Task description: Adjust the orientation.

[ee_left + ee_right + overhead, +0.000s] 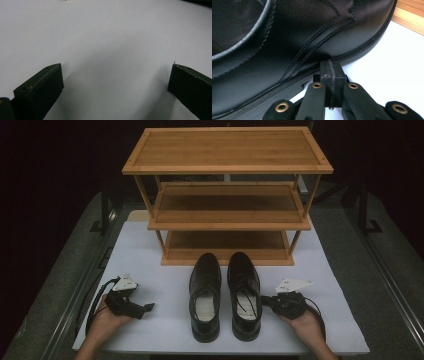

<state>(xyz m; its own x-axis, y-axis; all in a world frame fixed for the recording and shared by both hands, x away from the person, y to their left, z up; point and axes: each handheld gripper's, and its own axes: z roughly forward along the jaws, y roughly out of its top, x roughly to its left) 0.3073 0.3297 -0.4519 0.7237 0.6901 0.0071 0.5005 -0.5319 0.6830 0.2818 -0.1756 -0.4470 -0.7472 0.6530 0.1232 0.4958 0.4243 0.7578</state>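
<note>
Two black leather dress shoes stand side by side on the white mat [150, 270], toes toward the rack: the left shoe [205, 295] and the right shoe [244, 292]. My left gripper [145, 309] rests low on the mat left of the shoes, apart from them; its jaws stand wide open over bare mat [112, 30], the left gripper [114, 66] holding nothing. My right gripper [264, 299] points at the outer side of the right shoe [287, 37]. In its own view the right gripper [331, 65] is shut with jaws pressed together, tips against the shoe's sole edge.
A three-tier bamboo shoe rack [227, 150] stands behind the shoes, its shelves bare; its bottom edge [409, 12] shows past the shoe's toe. Grey floor and dark metal rails flank the mat on both sides.
</note>
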